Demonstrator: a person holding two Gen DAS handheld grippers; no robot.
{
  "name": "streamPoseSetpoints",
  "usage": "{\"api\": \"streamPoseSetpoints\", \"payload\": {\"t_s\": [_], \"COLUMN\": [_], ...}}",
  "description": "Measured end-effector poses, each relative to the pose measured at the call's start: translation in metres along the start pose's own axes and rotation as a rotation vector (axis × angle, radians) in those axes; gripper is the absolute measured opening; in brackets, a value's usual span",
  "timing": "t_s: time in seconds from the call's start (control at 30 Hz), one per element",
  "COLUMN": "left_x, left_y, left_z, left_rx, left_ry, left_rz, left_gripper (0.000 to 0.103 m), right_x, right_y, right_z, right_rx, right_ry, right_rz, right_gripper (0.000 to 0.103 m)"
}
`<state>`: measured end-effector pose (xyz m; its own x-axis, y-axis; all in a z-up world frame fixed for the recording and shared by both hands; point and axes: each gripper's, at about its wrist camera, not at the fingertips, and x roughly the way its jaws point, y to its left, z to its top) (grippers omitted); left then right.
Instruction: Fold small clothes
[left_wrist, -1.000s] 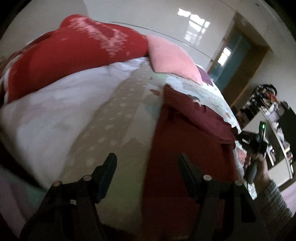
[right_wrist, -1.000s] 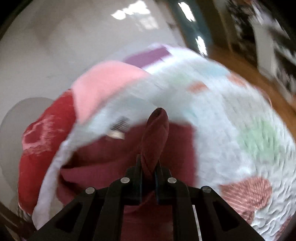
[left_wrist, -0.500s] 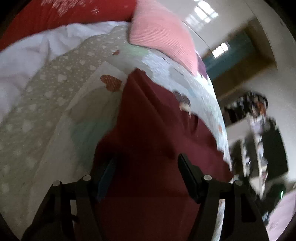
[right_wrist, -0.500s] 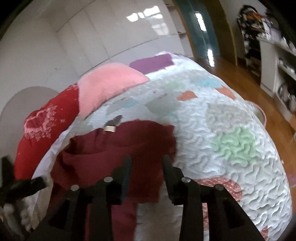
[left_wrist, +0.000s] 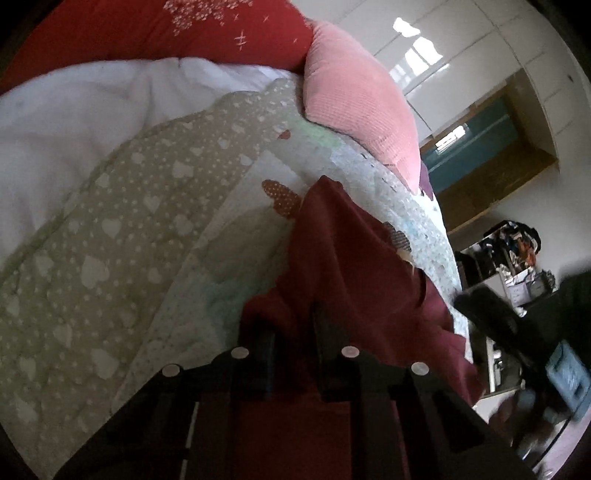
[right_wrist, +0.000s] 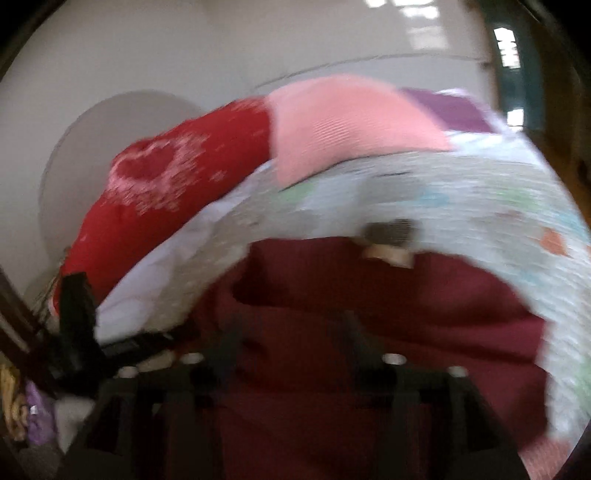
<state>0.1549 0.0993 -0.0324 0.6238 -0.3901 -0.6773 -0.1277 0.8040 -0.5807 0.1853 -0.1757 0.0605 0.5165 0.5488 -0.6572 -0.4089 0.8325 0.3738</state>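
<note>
A dark red garment (left_wrist: 354, 266) lies on the patchwork quilt (left_wrist: 110, 236) of a bed. My left gripper (left_wrist: 293, 325) is shut on a raised fold of the garment near its left edge. In the right wrist view the same garment (right_wrist: 406, 314) fills the lower middle, with a pale label (right_wrist: 388, 254) at its far edge. My right gripper (right_wrist: 291, 336) is open over the garment, fingers wide apart, and holds nothing. This view is blurred by motion. The left gripper also shows in the right wrist view (right_wrist: 79, 325) at the far left.
A pink pillow (left_wrist: 354, 96) and a red pillow (left_wrist: 166, 29) lie at the head of the bed, with a white duvet (left_wrist: 74, 110) to the left. Shelves with clutter (left_wrist: 517, 258) stand to the right of the bed. A wall (right_wrist: 184, 55) is behind.
My left gripper has closed on a fold of the red garment. My right gripper let go of the garment, opened wider and swung left over it.
</note>
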Motion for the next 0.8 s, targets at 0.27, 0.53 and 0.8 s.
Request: {"api": "streamPoseSetpoints", "payload": {"t_s": [0.27,0.53,0.8], "left_x": [-0.01,-0.016,-0.087], "left_y": [0.01,0.022,0.017], "left_z": [0.004,0.007,-0.034], "left_rx": [-0.001,-0.024,0.101], "left_ry": [-0.038,0.002,-0.042], "left_rz": [-0.057,-0.104,-0.032], "left_gripper": [0.016,0.019,0.048], "right_x": [0.111,0.169,0.043], "right_y": [0.057,0.067,0.033], "right_z": [0.024,0.045,-0.008], "right_rx": [-0.224,-0.194,-0.043], "right_ry": [0.265,0.226,0.02], "right_rz": [-0.026,-0.148,-0.073], "right_gripper": [0.006,0.01,0.053]}}
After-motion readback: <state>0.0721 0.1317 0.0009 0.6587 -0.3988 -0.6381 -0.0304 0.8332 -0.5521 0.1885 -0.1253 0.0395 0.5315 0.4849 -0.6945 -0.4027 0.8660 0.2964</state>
